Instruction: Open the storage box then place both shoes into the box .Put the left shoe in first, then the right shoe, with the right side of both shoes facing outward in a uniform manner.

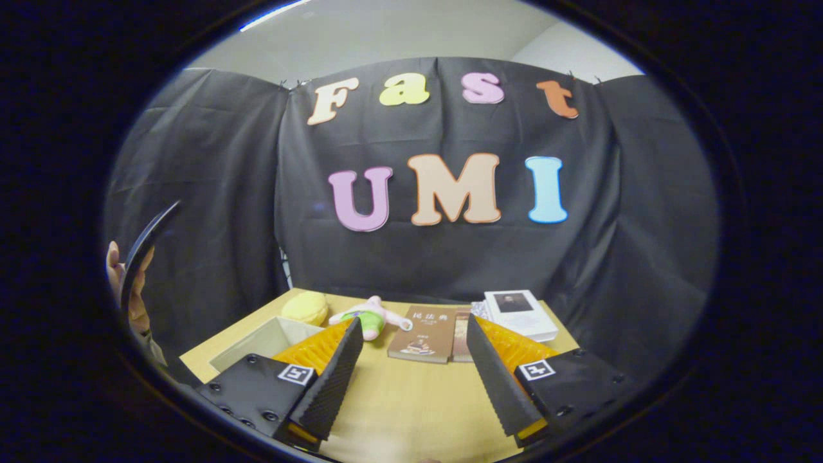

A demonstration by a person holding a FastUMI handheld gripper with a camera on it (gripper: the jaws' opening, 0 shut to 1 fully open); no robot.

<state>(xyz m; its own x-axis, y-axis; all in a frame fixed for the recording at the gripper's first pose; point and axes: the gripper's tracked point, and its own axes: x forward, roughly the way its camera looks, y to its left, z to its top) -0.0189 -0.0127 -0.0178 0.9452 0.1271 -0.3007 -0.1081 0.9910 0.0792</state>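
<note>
Just left of open claw, storage box.

Wooden table w/ items laid along far edge: open box at left, yellow cushion, plush toy, brown book, white book, poss. stacked on others.
</note>
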